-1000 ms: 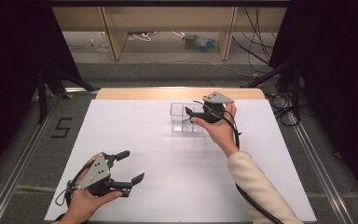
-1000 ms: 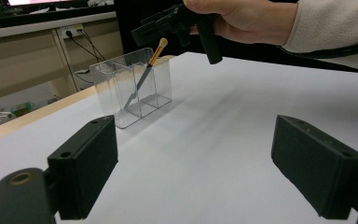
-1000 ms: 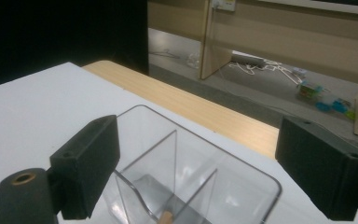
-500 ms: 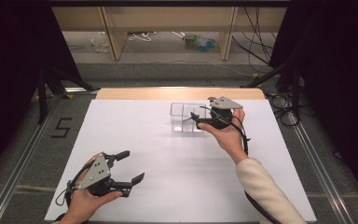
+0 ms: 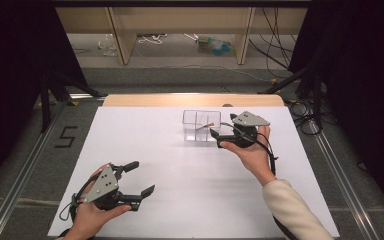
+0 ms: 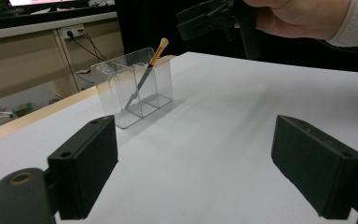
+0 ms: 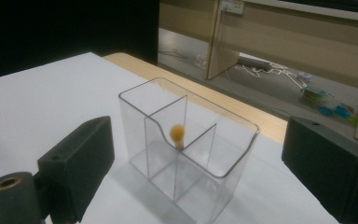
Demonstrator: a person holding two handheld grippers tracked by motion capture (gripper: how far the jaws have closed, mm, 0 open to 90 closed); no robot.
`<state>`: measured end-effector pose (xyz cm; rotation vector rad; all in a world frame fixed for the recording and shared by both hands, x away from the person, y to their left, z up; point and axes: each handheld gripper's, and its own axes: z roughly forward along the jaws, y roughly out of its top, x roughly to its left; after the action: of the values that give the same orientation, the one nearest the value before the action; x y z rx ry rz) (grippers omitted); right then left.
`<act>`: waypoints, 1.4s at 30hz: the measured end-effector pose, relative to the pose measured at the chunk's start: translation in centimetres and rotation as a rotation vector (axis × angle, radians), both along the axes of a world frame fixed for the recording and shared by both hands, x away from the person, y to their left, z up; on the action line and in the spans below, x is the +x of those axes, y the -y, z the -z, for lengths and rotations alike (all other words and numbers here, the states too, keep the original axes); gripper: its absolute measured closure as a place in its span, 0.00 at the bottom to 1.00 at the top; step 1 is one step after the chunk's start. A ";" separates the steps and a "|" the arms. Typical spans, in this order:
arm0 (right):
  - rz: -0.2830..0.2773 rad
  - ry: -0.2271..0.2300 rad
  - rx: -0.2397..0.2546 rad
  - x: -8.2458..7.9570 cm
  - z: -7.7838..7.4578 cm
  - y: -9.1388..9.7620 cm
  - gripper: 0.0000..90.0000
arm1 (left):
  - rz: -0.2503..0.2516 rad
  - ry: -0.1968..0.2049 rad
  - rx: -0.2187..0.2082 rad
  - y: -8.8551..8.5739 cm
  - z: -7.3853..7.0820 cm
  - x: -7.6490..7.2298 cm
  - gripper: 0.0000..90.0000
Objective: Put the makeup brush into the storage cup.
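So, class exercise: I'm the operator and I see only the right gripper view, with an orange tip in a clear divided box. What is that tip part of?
Observer: In the left gripper view it tops a thin brush, handle end down, leaning inside the clear organizer.
Operator: Is my gripper touching the box?
Observer: No; the high view shows the right gripper beside it, open and holding nothing.
Operator: And the other gripper?
Observer: The left gripper is open, low at the near left of the white table.
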<state>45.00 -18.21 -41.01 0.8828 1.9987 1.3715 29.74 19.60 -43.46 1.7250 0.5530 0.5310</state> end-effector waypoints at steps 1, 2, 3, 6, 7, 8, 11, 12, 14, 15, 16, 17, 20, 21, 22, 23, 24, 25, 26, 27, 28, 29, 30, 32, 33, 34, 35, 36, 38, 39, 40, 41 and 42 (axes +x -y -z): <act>-0.002 -0.005 -0.007 -0.2 0.0 0.1 0.11 | 0.000 0.000 0.000 0.0 0.0 0.0 0.16; -0.005 -0.008 -0.009 -0.5 -0.1 0.3 0.11 | -0.001 0.000 0.001 0.0 0.0 0.0 0.16; -0.007 0.002 -0.002 -0.6 0.0 0.3 0.11 | 0.000 0.000 0.001 0.0 0.0 0.0 0.16; -0.010 -0.023 0.010 -1.3 -0.2 0.7 0.11 | -0.001 0.000 0.001 0.0 0.0 0.0 0.16; -0.017 -0.021 0.009 -1.5 -0.2 0.8 0.11 | -0.001 0.000 0.001 0.0 0.0 0.0 0.16; -0.026 -0.019 0.019 -1.6 -0.2 0.9 0.11 | -0.001 0.000 0.001 0.0 0.0 0.0 0.16; -0.023 -0.018 0.015 -2.2 -0.1 1.2 0.11 | -0.002 0.000 0.001 0.0 0.0 0.0 0.16; -0.028 -0.018 0.021 -2.4 -0.1 1.3 0.11 | -0.002 0.000 0.002 0.0 0.0 0.0 0.16; -0.038 -0.025 0.018 -2.8 -0.1 1.6 0.11 | -0.002 0.000 0.002 0.0 0.0 0.0 0.16; -0.039 -0.018 0.025 -3.1 -0.1 1.7 0.11 | -0.002 0.000 0.002 0.0 0.0 0.0 0.16; -0.034 -0.018 0.017 -3.3 -0.1 1.8 0.11 | -0.002 0.001 0.002 0.0 0.0 0.0 0.16; -0.041 -0.020 0.015 -3.5 -0.2 1.9 0.11 | -0.001 0.000 0.003 0.0 0.0 0.0 0.16; -0.043 -0.016 0.018 -4.1 -0.2 2.3 0.11 | -0.002 0.001 0.002 0.0 0.0 0.0 0.16; -0.043 -0.008 0.021 -4.2 -0.2 2.4 0.11 | -0.002 0.001 0.002 0.0 0.0 0.0 0.16; -0.047 -0.008 0.026 -4.4 -0.2 2.6 0.11 | -0.002 0.000 0.002 0.0 0.0 0.0 0.16; -0.059 -0.012 0.027 -4.6 -0.2 2.7 0.10 | -0.002 0.000 0.002 0.0 0.0 0.0 0.16; -0.055 -0.008 0.024 -4.8 -0.2 2.8 0.10 | -0.003 0.000 0.002 0.0 0.0 0.0 0.16; -0.059 -0.019 0.017 -5.0 -0.2 2.9 0.10 | -0.003 0.000 0.002 0.0 0.0 0.0 0.16; -0.055 -0.011 0.022 -5.2 -0.2 3.0 0.10 | -0.003 0.000 0.002 0.0 0.0 0.0 0.16; -0.058 -0.007 0.028 -5.4 -0.1 3.1 0.10 | -0.002 0.001 0.002 0.0 0.0 0.0 0.16; -0.058 -0.005 0.027 -5.7 -0.1 3.2 0.10 | -0.002 0.000 0.002 0.0 0.0 0.0 0.16; -0.054 -0.006 0.024 -5.9 -0.2 3.4 0.10 | -0.002 0.001 0.002 0.0 0.0 0.0 0.16; -0.066 -0.002 0.029 -6.1 -0.1 3.5 0.10 | -0.003 0.001 0.003 0.0 0.0 0.0 0.16; -0.063 -0.004 0.021 -6.6 -0.2 3.8 0.10 | -0.003 0.001 0.003 0.0 0.0 0.0 0.16; -0.061 0.002 0.024 -6.8 -0.2 3.9 0.10 | -0.004 0.001 0.003 0.0 0.0 0.0 0.16; -0.071 0.003 0.031 -7.0 -0.2 4.0 0.10 | -0.003 0.003 0.001 0.0 0.0 0.0 0.16; -0.071 0.004 0.026 -7.2 -0.2 4.1 0.10 | -0.003 0.003 0.000 0.0 0.0 0.0 0.16; -0.076 0.007 0.027 -7.4 -0.2 4.2 0.10 | -0.003 0.003 0.000 0.0 0.0 0.0 0.16; -0.083 0.008 0.031 -7.7 -0.1 4.3 0.10 | -0.003 0.003 0.000 0.0 0.0 0.0 0.16; -0.081 0.010 0.030 -7.9 -0.1 4.4 0.10 | -0.005 0.003 0.001 0.0 0.0 0.0 0.16; -0.093 0.008 0.037 -8.1 -0.1 4.5 0.10 | -0.005 0.004 0.002 0.0 0.0 0.1 0.16; -0.087 0.014 0.037 -8.3 -0.1 4.5 0.10 | -0.006 0.005 0.002 0.0 0.0 0.1 0.16; -0.094 0.018 0.043 -8.4 0.0 4.6 0.11 | -0.005 0.005 0.001 0.0 0.0 0.0 0.16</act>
<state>36.57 -22.85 -40.97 0.8016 2.0273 1.4734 29.79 19.61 -43.46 1.7235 0.5540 0.5394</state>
